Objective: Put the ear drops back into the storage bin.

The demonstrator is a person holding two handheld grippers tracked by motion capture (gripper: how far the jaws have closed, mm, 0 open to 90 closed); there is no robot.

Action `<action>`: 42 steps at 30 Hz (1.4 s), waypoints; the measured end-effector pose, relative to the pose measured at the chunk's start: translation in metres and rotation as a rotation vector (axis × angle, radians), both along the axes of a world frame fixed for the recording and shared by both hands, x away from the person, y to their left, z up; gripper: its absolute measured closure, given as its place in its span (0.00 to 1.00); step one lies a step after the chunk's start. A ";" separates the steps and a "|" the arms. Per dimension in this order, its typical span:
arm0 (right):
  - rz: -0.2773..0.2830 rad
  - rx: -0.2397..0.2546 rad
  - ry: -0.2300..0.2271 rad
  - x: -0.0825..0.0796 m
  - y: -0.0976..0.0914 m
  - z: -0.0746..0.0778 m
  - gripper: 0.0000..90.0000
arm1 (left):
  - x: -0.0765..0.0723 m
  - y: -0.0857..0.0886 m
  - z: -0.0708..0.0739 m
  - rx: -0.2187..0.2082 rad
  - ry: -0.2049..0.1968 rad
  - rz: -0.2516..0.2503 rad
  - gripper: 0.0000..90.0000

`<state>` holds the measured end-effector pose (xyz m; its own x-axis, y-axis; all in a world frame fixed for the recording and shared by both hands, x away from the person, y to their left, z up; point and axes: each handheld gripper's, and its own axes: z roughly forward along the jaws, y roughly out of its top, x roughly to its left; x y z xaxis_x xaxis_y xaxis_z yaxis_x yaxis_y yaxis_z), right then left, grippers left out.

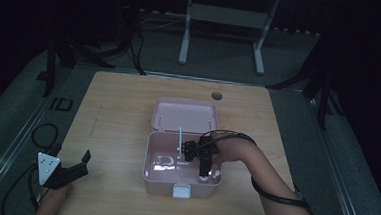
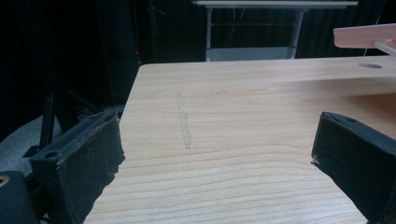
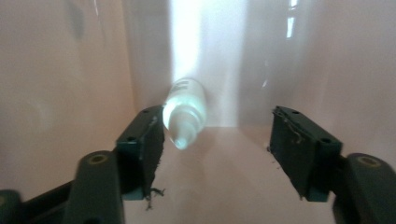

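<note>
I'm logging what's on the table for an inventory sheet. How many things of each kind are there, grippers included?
Pink box, lid open: 1
Small white bottle inside the box: 1
Handheld grippers: 2, the left gripper open on the table, the right gripper open in the box
Total: 4

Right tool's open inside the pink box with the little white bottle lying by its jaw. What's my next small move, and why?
Probably lift the right tool straight up out of the pink box. Its jaws stand apart and the white bottle rests on the box floor beside one jaw, unpinched, so it looks released.
</note>
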<state>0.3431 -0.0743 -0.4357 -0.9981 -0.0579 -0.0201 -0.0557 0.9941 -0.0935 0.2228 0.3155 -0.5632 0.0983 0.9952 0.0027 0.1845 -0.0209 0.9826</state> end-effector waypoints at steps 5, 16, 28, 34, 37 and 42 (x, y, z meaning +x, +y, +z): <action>0.004 0.076 -0.001 0.001 -0.009 0.021 0.20 | 0.000 0.000 0.000 0.001 0.000 0.001 0.02; -0.004 0.177 -0.046 0.002 -0.034 0.052 0.16 | 0.000 0.000 0.000 0.001 0.000 0.003 0.02; -0.070 0.251 -0.107 0.008 -0.075 0.061 0.16 | 0.000 0.000 0.000 0.002 -0.001 0.005 0.02; -0.145 0.264 -0.112 0.012 -0.101 0.048 0.16 | 0.000 -0.001 0.000 0.003 -0.002 0.005 0.02; -0.179 0.282 -0.114 0.014 -0.113 0.039 0.16 | 0.000 -0.001 0.000 0.005 -0.001 0.006 0.02; -0.218 0.296 -0.114 0.016 -0.129 0.019 0.16 | 0.000 -0.001 0.000 0.005 0.000 0.006 0.02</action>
<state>0.3588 -0.2032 -0.4162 -0.9768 0.1802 -0.1158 0.1538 0.9663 0.2063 0.2228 0.3149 -0.5632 0.0922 0.9957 0.0074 0.1845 -0.0244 0.9825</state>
